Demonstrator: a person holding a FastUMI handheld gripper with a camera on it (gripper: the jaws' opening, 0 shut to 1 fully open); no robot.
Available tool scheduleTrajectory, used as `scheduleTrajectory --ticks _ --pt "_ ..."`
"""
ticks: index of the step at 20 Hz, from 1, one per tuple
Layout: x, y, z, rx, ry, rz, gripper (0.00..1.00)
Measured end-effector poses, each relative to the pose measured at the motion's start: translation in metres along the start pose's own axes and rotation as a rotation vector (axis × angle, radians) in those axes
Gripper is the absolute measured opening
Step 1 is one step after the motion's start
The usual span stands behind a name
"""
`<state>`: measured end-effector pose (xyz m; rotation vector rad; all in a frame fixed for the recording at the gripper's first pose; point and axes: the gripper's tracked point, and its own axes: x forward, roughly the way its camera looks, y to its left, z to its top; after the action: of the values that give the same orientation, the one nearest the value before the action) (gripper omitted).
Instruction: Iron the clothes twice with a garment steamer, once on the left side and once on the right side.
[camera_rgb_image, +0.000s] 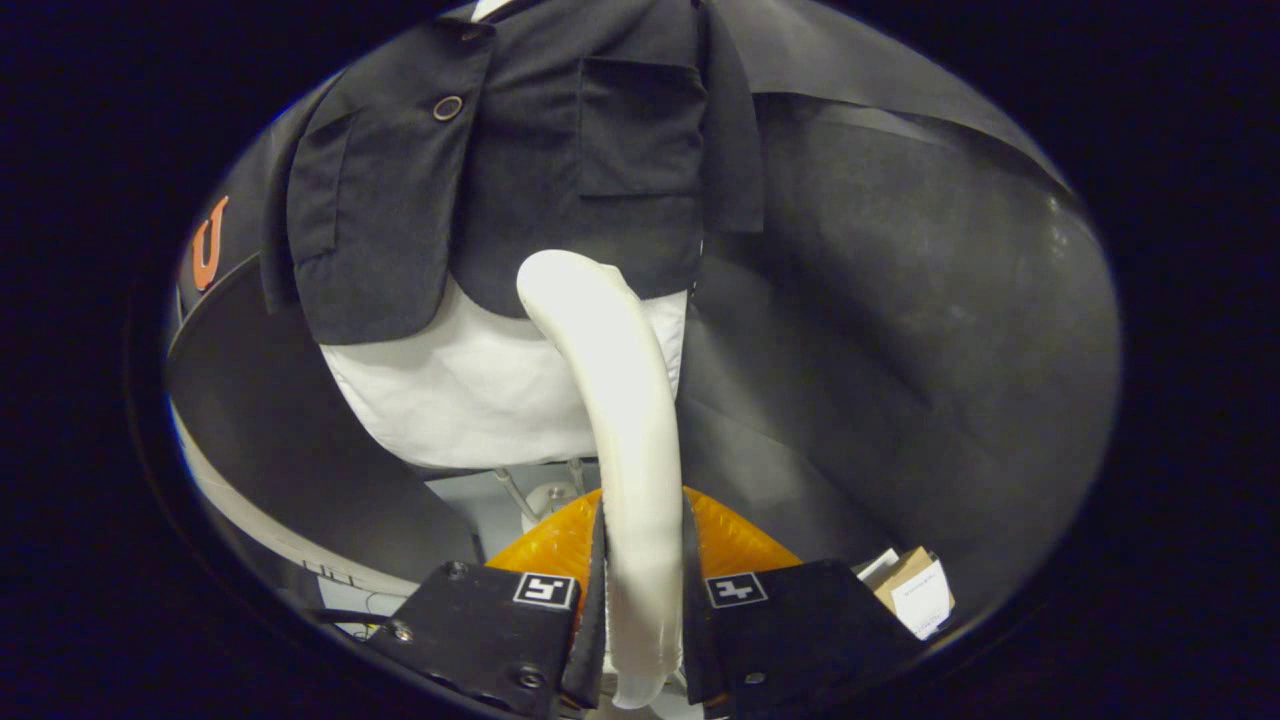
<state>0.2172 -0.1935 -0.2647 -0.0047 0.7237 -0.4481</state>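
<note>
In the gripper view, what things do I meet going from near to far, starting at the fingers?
Fingers shut on the white steamer handle → orange base → white shirt hem → dark jacket.

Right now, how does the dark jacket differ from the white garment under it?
The dark jacket hangs on the outside and ends higher; the white garment lies beneath it and reaches lower. The jacket shows pockets and a button; the white garment's visible part looks plain. The white steamer handle, clamped by the gripper, ends against the jacket's hem and crosses in front of the white garment. Both garments hang together before the booth's black wall.
</note>
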Motion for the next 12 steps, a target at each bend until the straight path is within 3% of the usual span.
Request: scheduleTrajectory --ticks 6,12 --pt "-0.066 0.01 0.031 0.051 -0.139 0.002 0.34" --pt "-0.187 0.046 0.035 0.049 -0.29 0.02 0.34"
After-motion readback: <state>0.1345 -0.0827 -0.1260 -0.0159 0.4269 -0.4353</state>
